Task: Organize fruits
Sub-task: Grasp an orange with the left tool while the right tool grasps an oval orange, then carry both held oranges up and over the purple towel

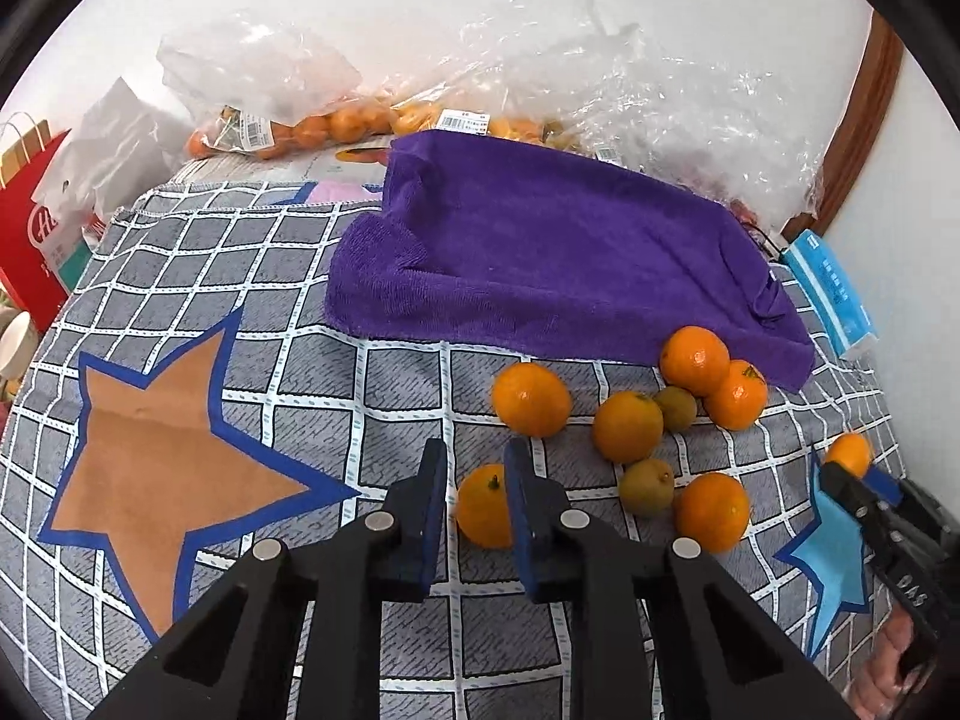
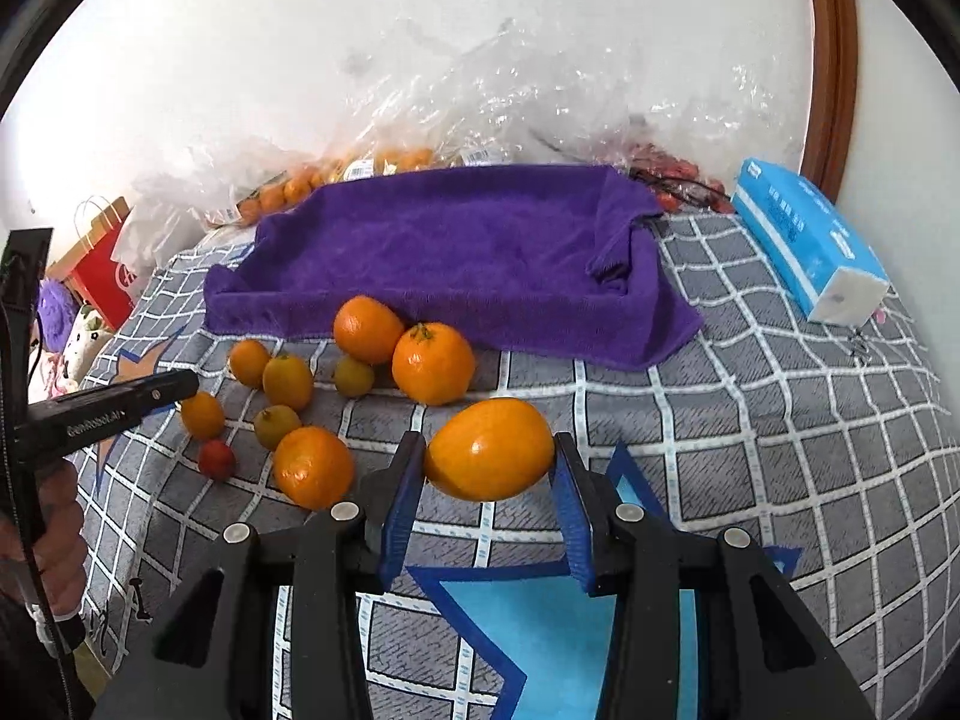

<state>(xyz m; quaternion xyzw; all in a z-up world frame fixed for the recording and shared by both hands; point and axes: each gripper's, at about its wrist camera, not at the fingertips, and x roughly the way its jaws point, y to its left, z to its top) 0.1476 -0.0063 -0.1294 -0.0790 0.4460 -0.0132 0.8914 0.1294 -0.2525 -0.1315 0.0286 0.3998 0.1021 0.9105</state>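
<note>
The bedspread (image 2: 780,420) is spreading under everything, w/ the purple towel (image 2: 456,252) lying beyond both claws and nothing sitting on it yet, so I'd say the sorting is barely getting going. Clear bags (image 1: 288,96) w/ more oranges are sitting behind the towel, untouched as far as I can tell.

The loose pile (image 1: 630,426) is lying just ahead and right of the left claw (image 1: 477,468), approx. eight or nine pieces: bigger oranges, a couple of greenish ones, one small red fruit (image 2: 216,461). All are waiting on the cloth.

The right claw (image 2: 489,456) is gripping one oval orange (image 2: 489,449) between its pads, holding it clear of the bedspread, short of the towel.

The left claw is standing narrow, at its tightest. An orange w/ a stem (image 1: 483,513) is lying just behind its right finger, half hidden; the gap looks empty, so I judge no grip there.

Left to do: nearly everything, one fruit in hand, rest to move.
</note>
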